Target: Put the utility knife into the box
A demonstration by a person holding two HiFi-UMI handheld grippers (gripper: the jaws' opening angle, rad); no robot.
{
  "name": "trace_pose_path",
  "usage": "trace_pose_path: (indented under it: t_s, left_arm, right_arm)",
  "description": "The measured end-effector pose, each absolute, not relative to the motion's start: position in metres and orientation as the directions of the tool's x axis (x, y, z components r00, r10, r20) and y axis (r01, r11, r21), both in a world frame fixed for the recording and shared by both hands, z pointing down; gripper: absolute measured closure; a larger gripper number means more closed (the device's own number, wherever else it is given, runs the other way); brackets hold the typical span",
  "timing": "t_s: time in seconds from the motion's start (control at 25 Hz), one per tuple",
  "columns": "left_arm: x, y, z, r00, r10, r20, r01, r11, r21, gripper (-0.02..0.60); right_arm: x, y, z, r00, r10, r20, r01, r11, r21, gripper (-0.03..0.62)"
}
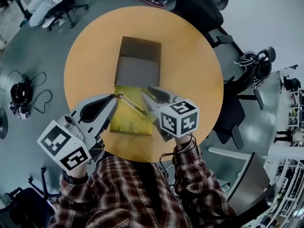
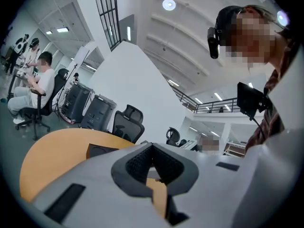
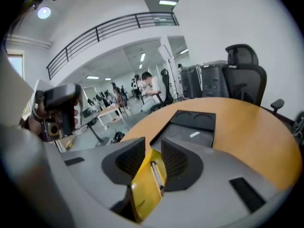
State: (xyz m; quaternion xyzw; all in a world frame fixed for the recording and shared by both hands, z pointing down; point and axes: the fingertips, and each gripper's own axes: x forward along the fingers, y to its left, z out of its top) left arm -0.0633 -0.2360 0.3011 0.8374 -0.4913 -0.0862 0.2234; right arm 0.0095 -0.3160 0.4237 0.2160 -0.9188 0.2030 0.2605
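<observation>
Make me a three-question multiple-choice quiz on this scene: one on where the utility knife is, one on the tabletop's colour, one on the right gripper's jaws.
1. Where does the utility knife lie?
A) inside the box
B) on the floor
C) on the yellow panel next to the box

2. What colour is the round table?
A) orange-brown
B) white
C) green

3. How do the jaws of the right gripper stand?
A) clamped on the knife
B) apart, gripping nothing
C) shut and empty

Answers:
1 C: the head view shows the knife lying slantwise on the yellow, outside the box.
2 A: every view shows the same orange-brown top.
3 B: the right gripper view shows a clear gap between its jaws, with the knife lying beyond them on the panel.
</observation>
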Motion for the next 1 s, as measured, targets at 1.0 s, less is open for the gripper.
trace_pose_path:
  t_s: [1.0]
  left_arm:
    - [-0.011,-0.251,0.255,0.583,-0.812,0.037,-0.763,-0.531,0.369,0.571]
  right_arm:
    - [0.079,-0.284,0.261,-0.792,-0.593,0.148,-0.611,0.769,-0.187,0.582]
